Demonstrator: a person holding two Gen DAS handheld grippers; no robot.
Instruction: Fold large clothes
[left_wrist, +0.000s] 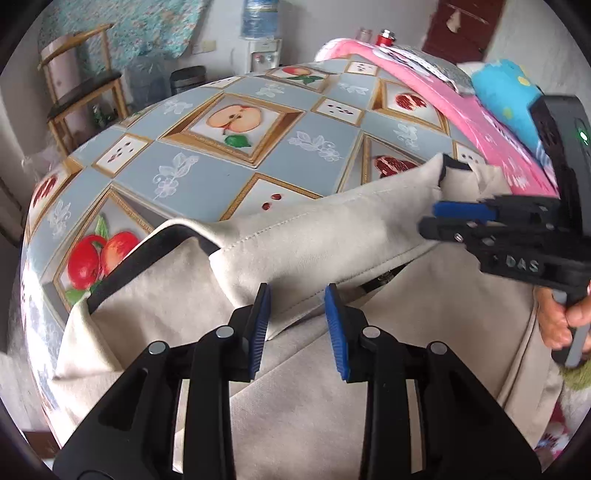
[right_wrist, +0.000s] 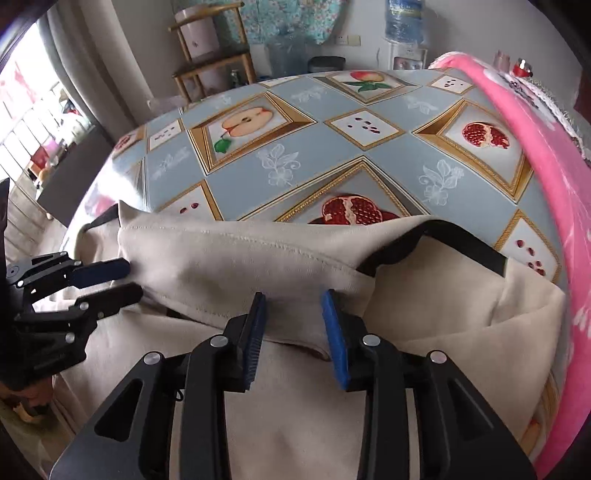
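Observation:
A large beige garment (left_wrist: 295, 236) with black trim (left_wrist: 147, 254) lies on the fruit-patterned tablecloth (left_wrist: 221, 173), with a folded band running across its far edge. My left gripper (left_wrist: 297, 291) hovers over this band near its left part. Its blue pads (left_wrist: 258, 325) stand apart, with cloth below the gap and not pinched. In the right wrist view my right gripper (right_wrist: 293, 295) stands the same way over the beige garment (right_wrist: 240, 254), pads apart and off the cloth. Each gripper shows in the other view: the right gripper (left_wrist: 428, 218) and the left gripper (right_wrist: 133, 279).
A pink blanket (left_wrist: 461, 107) and a blue plush item (left_wrist: 506, 96) lie along the table's right side. A person's hand (left_wrist: 554, 325) holds the right gripper's handle. Behind the table stand a wooden chair (left_wrist: 81, 85) and a water dispenser (left_wrist: 258, 37).

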